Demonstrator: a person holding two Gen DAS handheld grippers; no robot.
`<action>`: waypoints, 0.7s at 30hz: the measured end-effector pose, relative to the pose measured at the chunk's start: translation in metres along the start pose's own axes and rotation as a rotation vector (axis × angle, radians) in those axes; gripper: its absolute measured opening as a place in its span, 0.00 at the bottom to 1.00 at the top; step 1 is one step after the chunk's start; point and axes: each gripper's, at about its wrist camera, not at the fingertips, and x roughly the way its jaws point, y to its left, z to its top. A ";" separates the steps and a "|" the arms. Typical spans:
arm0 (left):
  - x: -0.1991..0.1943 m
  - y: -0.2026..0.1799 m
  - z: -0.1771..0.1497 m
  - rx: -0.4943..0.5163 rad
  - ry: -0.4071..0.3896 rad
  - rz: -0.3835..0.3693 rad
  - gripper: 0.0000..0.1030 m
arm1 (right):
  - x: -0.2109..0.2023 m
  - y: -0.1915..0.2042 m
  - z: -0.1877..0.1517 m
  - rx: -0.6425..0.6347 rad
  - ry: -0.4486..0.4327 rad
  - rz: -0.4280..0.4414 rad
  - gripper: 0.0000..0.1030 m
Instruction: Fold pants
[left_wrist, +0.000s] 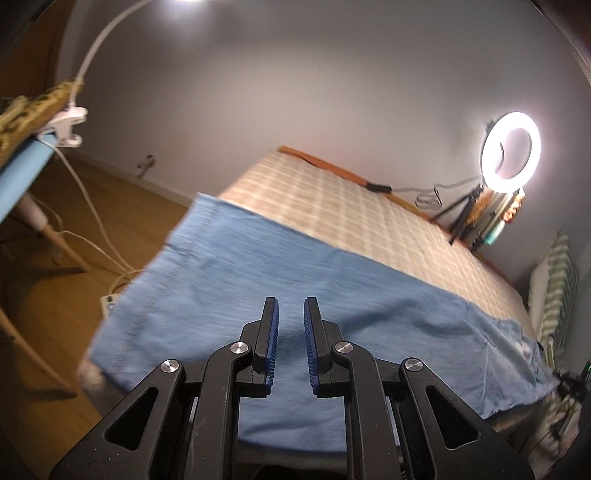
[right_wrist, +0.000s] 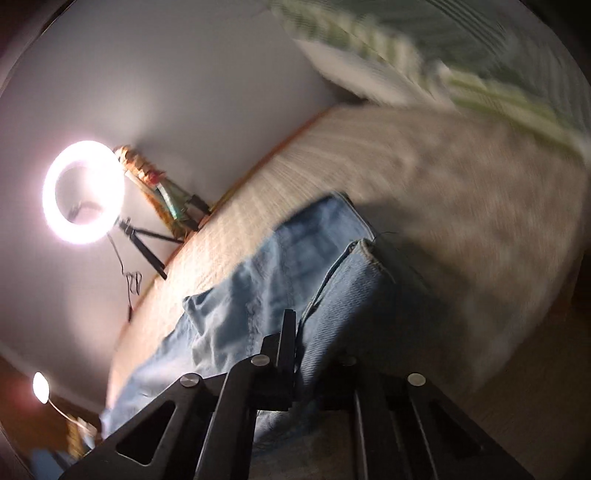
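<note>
Light blue denim pants (left_wrist: 258, 280) lie flat along the near edge of a bed with a beige checked cover (left_wrist: 351, 206). My left gripper (left_wrist: 290, 306) hovers just above the pants with its jaws a little apart and nothing between them. In the right wrist view, which is blurred, my right gripper (right_wrist: 299, 325) is shut on a bunched fold of the pants (right_wrist: 343, 295); the cloth hides its right finger. The rest of the pants (right_wrist: 236, 295) trails down to the left over the bed (right_wrist: 443, 192).
A lit ring light on a tripod (left_wrist: 511, 151) stands beyond the bed's far side, also in the right wrist view (right_wrist: 83, 192). A striped pillow (left_wrist: 554, 288) lies at the bed's right end. A blue table (left_wrist: 22, 173) with a clip lamp (left_wrist: 70, 122) and cables stands left on the wooden floor.
</note>
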 end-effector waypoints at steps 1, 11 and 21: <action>0.006 -0.003 -0.002 0.007 0.012 -0.004 0.12 | -0.004 0.007 0.004 -0.042 -0.013 -0.010 0.03; 0.031 -0.010 -0.021 0.020 0.081 0.009 0.12 | 0.030 -0.022 -0.014 -0.149 0.104 -0.173 0.06; 0.039 -0.010 -0.025 0.032 0.091 0.036 0.12 | -0.026 -0.011 0.025 -0.191 -0.034 -0.251 0.49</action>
